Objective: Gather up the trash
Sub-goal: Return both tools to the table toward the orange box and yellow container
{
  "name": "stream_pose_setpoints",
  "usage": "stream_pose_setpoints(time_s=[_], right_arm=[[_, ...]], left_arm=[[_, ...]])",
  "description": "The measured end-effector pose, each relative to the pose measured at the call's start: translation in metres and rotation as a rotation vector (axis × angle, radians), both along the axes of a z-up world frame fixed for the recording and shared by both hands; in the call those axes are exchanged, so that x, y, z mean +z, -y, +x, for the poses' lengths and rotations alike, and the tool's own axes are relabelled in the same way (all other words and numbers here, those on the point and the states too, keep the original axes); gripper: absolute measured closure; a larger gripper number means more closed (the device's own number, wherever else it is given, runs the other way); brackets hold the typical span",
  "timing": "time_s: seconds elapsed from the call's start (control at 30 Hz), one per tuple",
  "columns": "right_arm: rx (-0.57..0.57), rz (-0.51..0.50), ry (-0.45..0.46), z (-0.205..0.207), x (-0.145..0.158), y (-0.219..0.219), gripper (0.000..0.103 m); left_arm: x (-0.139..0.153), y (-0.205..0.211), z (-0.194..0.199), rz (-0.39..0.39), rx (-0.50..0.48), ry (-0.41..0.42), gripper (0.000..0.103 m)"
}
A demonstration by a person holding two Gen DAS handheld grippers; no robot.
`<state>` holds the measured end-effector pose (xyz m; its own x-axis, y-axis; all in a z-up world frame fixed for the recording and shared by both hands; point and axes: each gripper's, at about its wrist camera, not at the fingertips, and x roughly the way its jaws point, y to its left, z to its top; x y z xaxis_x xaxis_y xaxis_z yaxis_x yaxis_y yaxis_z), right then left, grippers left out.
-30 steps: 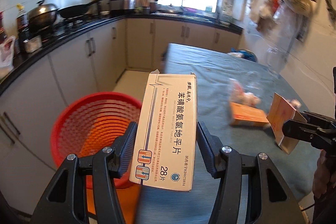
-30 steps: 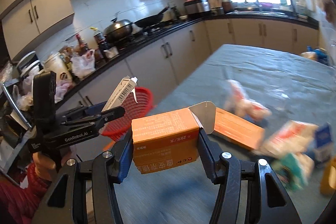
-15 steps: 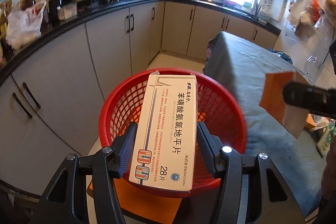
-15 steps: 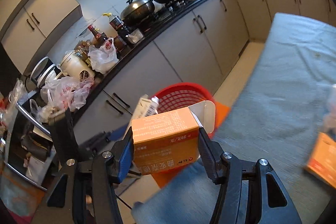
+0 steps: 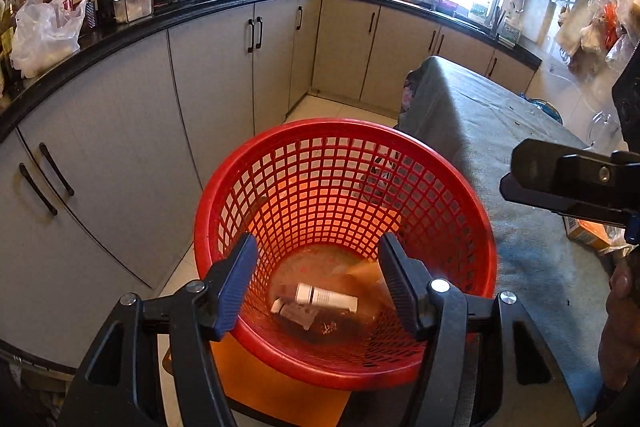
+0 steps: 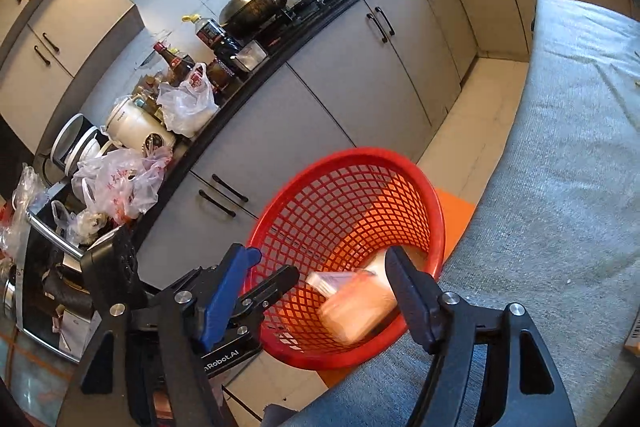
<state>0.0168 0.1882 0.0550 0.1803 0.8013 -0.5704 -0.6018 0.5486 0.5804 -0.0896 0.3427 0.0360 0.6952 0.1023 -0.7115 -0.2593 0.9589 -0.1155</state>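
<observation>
Both grippers are held over the red mesh basket point(image 5: 344, 227), which stands on the floor between the kitchen cabinets point(image 5: 216, 83) and the grey-cloth table point(image 5: 500, 131).

Left gripper point(image 5: 316, 279): jaws are opening, nothing is seen between the pads; the basket floor shows straight through the gap. A white box point(image 5: 326, 297) is seen low in the basket, blurred, long axis lying across the view, directly below this gripper. It is judged as just let go.

Right gripper point(image 6: 320, 291): jaws are opening, wider than the orange carton point(image 6: 354, 303), which is seen blurred between them, clear of the left pad; contact with the right pad cannot be told. The carton sits over the basket's near rim side, so a drop inside is judged likely but close to the edge.

Remaining trash is to be found on the table, to the right of both grippers: an orange box point(image 5: 588, 233) is glimpsed beyond the right gripper in the left wrist view. The right gripper is judged nearer to it, so the next reach is best made by that hand, swinging away from the basket toward the tabletop.
</observation>
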Motion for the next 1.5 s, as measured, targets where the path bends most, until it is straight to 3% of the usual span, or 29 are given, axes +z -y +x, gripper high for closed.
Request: stream_pose_setpoints(time_s=[0.47,0.8,0.97,1.23,1.5], right_arm=[[-0.091,0.016,0.101,-0.045,0.026,0.073,0.027],[-0.223,0.047,0.115,-0.067,0.031,0.173,0.027],[-0.366,0.081,0.136,-0.080,0.040,0.255,0.027],[-0.760,-0.062,0.162,-0.095,0.039,0.382,0.028],[-0.862,-0.037,0.067,-0.098,0.019,0.427,0.029]], left_arm=[[0.030,0.056,-0.016,0.035,-0.084,0.070,0.039],[0.034,0.134,-0.009,0.059,-0.218,0.055,0.038],[0.031,0.175,0.000,0.094,-0.307,0.039,0.035],[0.033,0.221,0.033,0.090,-0.409,0.012,0.028],[0.040,0.238,0.109,0.002,-0.462,-0.031,0.027]])
